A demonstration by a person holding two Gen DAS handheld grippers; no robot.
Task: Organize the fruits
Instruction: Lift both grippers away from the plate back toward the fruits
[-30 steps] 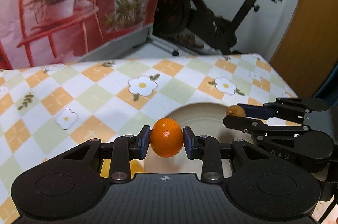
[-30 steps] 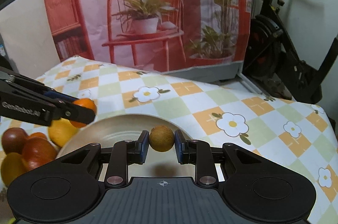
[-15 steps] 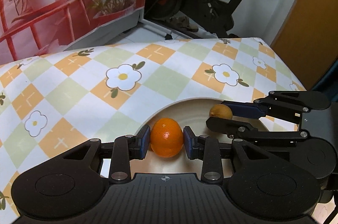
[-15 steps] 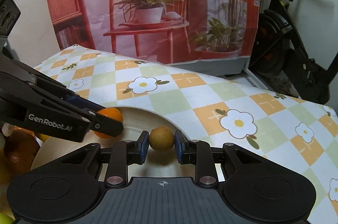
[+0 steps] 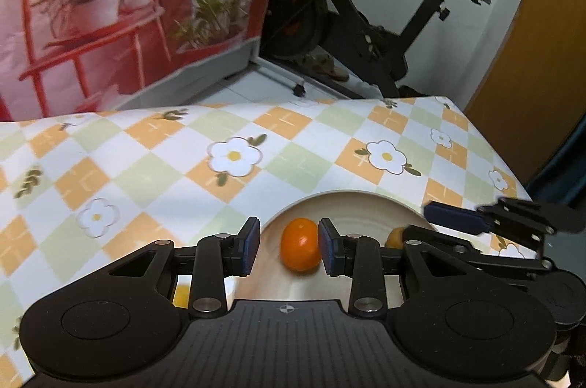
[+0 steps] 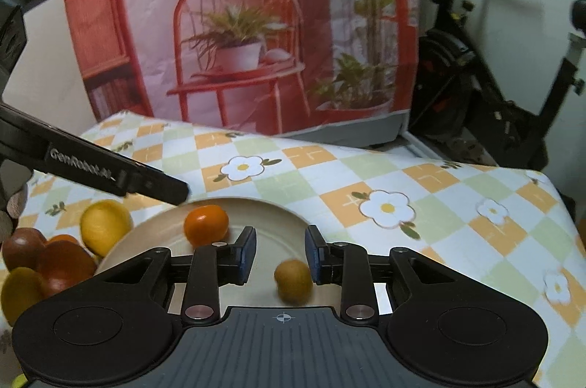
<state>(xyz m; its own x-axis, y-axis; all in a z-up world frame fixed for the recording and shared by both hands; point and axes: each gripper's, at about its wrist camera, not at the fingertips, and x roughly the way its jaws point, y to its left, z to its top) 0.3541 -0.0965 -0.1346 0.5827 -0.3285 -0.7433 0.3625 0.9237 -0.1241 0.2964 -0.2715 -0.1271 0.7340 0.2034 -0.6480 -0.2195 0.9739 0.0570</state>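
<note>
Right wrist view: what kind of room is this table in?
Probably a home room, not a lab: an exercise bike stands behind the table's floral checked tablecloth, beside a printed backdrop of a red chair.

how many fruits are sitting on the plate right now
2. An orange lies near the plate's far left rim, and a small brown fruit lies nearer the camera, by the right gripper's opening jaws. Gripper bodies may hide others.

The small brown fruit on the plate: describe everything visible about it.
The small brown fruit is round, dull tan-brown and matte, slightly blurred. It lies on the cream plate, between the pads of the right tongs, nearer the right-hand pad; their jaws are opening and no longer grip it. The orange lies apart from it, further back on the plate.
</note>
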